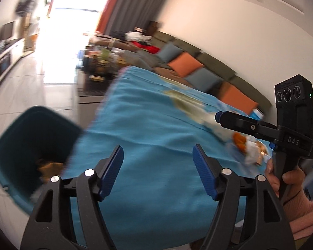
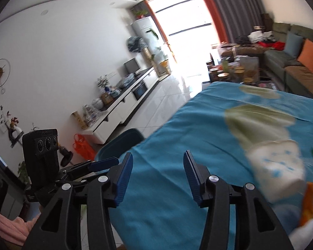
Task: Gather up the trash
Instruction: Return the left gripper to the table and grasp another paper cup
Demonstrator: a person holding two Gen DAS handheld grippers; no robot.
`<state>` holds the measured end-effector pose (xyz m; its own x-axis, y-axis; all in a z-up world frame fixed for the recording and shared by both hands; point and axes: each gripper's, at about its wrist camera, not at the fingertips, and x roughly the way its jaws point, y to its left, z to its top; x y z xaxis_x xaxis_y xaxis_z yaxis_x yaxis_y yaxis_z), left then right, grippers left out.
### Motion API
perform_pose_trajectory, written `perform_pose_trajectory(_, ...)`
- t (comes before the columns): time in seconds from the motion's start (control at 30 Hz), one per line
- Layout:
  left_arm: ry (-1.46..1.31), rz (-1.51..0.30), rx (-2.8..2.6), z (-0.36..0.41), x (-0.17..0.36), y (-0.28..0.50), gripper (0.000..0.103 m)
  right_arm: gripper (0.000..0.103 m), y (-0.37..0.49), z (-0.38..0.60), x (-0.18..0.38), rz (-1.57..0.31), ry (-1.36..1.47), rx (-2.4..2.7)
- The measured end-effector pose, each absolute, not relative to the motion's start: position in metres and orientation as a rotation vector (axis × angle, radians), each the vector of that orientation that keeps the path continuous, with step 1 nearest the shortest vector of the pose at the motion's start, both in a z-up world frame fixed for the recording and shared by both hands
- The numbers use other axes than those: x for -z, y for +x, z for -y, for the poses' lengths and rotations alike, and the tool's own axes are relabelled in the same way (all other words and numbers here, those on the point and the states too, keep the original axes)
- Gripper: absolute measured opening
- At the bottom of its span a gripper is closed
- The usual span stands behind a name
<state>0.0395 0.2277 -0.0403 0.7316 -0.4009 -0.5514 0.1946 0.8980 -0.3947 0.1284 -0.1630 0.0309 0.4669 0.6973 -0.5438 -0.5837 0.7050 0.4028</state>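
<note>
Left tongs (image 1: 158, 170) empty, trash (image 1: 248, 145) to their right, bin (image 1: 20, 145) left

I count two grippers, the left gripper (image 1: 158, 171) and the right gripper (image 2: 158, 175), each with two jaws standing apart and empty. One teal bin (image 1: 34, 143) sits beside one desk under a blue cloth (image 1: 148, 129). Along the sofa I see two orange cushions (image 1: 185, 64) and two blue-grey cushions (image 1: 169, 51). The trash on the desk is too blurred to count.

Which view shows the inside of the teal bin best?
The left wrist view: the teal bin faces the camera with its opening visible and something brownish inside, though blurred. The right wrist view shows only its rim past the blue tablecloth.
</note>
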Motion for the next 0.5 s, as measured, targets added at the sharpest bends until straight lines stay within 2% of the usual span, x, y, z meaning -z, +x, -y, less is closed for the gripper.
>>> perform_pose_trajectory(0.23, -0.290, -0.721, 0.480, -0.144, 0.046, 0.074, 0.069, 0.051, 0.112, 0.244, -0.030, -0.697, 0.210, -0.586)
perform_pose_trajectory(0.5, -0.306, -0.808, 0.570, -0.091, 0.053, 0.122, 0.072, 0.052, 0.112, 0.317, -0.025, -0.654, 0.276, -0.427)
